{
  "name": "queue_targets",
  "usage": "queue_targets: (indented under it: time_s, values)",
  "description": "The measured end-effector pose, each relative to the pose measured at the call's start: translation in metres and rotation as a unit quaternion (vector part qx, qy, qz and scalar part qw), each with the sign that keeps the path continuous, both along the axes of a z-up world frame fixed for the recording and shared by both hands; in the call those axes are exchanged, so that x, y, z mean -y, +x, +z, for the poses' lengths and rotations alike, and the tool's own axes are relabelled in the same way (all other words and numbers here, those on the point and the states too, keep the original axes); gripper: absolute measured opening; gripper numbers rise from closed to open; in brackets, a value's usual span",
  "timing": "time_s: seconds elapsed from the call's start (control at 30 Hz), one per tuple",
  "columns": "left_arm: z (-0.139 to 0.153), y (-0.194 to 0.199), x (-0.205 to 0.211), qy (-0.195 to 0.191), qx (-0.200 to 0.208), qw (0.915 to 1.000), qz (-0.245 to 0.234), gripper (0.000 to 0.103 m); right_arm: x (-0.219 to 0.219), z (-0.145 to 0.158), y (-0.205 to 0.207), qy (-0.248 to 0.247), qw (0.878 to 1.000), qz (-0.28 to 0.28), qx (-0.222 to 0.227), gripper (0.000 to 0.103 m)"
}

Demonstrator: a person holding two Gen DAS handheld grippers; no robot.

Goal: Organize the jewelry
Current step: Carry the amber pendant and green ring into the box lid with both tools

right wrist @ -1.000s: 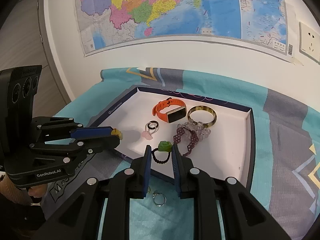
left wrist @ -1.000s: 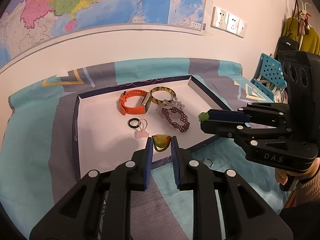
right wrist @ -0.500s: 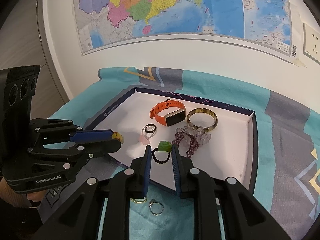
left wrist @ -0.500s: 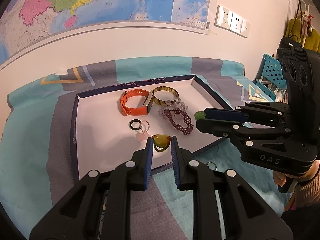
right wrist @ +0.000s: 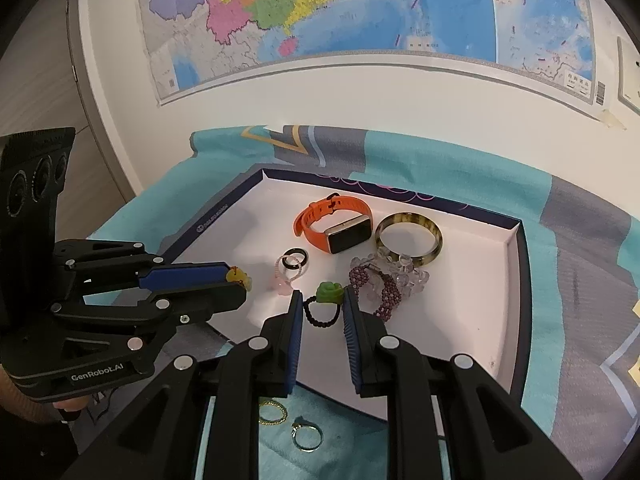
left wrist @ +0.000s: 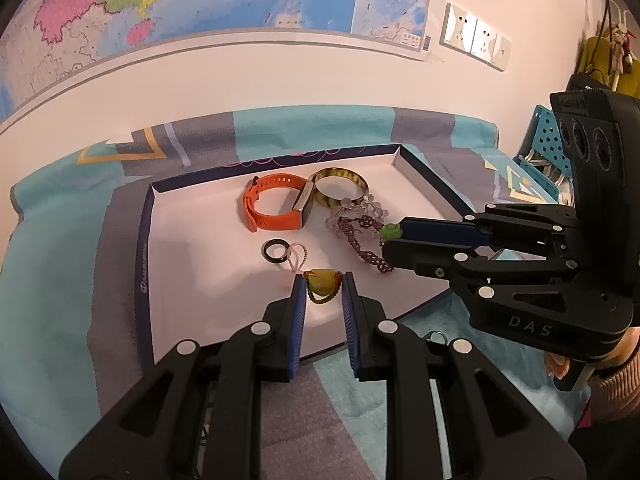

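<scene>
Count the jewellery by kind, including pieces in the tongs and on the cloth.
Rings: 6 (black ring, pink ring, yellow-stone ring, green-flower ring, gold ring, silver ring)
Bracelets: 3 (bangle, crystal bracelet, purple bracelet)
Watches: 1 (orange watch)
Total: 10

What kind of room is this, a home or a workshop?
Most likely a room in a home. A large coloured wall map hangs above a table under a teal and grey patterned cloth, white wall sockets sit beside it, and bags hang on the far wall.

Silver ring mostly hidden behind left tool.
</scene>
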State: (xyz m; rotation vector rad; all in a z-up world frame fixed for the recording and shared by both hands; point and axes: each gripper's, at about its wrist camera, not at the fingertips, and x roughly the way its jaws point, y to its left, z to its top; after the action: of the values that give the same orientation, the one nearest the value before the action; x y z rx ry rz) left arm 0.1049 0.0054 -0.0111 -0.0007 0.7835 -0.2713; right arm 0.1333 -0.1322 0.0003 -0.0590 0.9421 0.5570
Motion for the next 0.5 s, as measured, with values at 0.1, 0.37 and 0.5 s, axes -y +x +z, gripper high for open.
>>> queue_targets:
  time_s: [0.1, 0.37, 0.5]
  values:
    - [-0.003, 0.004, 0.000, 0.000, -0.003, 1.0000, 0.002, 0.019, -0.001, -0.003, 0.003, -0.001, 1.000, 0.001, -0.006, 0.019]
    - [-0.009, 0.011, -0.001, -0.002, -0.014, 0.9999, 0.005, 0.019, -0.007, -0.012, 0.009, -0.008, 1.000, 0.006, -0.016, 0.019]
    - [-0.012, 0.014, -0.001, -0.002, -0.017, 0.9998, 0.006, 0.019, -0.010, -0.016, 0.011, -0.011, 1.000, 0.007, -0.021, 0.019]
